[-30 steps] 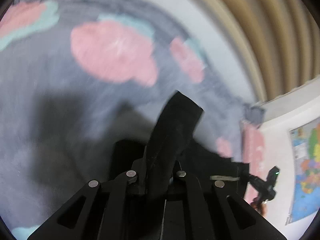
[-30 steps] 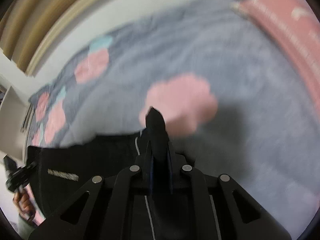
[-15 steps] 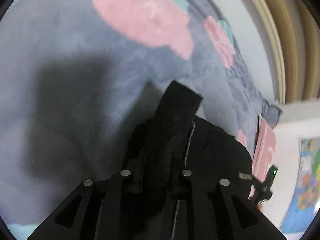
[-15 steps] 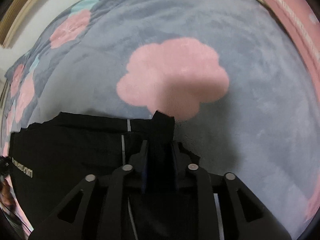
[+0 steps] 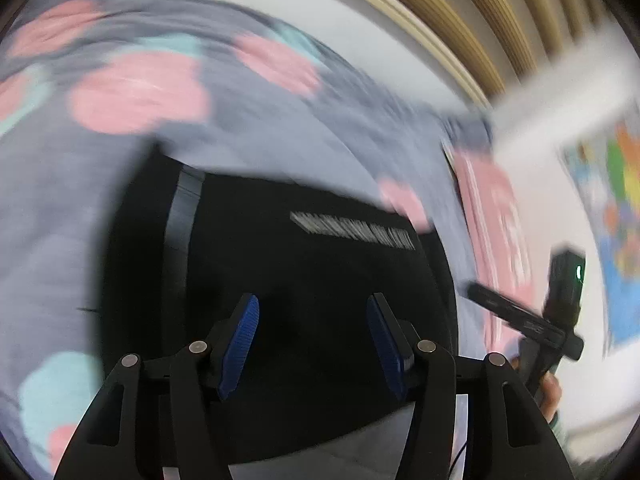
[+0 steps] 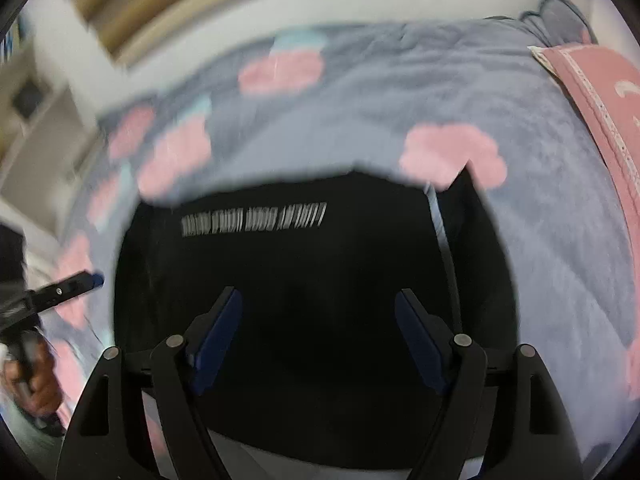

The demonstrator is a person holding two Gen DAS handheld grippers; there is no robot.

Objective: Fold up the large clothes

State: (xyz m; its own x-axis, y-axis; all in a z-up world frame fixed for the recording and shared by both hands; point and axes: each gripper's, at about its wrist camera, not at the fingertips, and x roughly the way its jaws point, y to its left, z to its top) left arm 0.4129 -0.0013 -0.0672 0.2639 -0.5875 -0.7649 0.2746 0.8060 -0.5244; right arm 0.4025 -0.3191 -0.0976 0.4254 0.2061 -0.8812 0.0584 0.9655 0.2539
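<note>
A black garment [image 5: 304,272] with white lettering lies folded on a grey blanket with pink flowers [image 5: 136,92]. It also shows in the right wrist view [image 6: 312,264]. My left gripper [image 5: 312,304] is open and empty, hovering over the garment's near part. My right gripper [image 6: 318,300] is open and empty too, above the same garment. Blue pads [image 5: 240,340] show on the left fingers. The right gripper appears in the left wrist view [image 5: 528,320], and the left gripper in the right wrist view [image 6: 60,292]. Both views are blurred.
A pink pillow [image 6: 600,80] lies at the right of the bed, also seen in the left wrist view [image 5: 496,208]. Beige curtains [image 5: 460,12] hang behind the bed. A colourful map [image 5: 616,208] hangs on the white wall.
Both grippers have opened and let go of the black cloth they held. The garment now lies flat on the blanket, and both grippers have drawn back from it.
</note>
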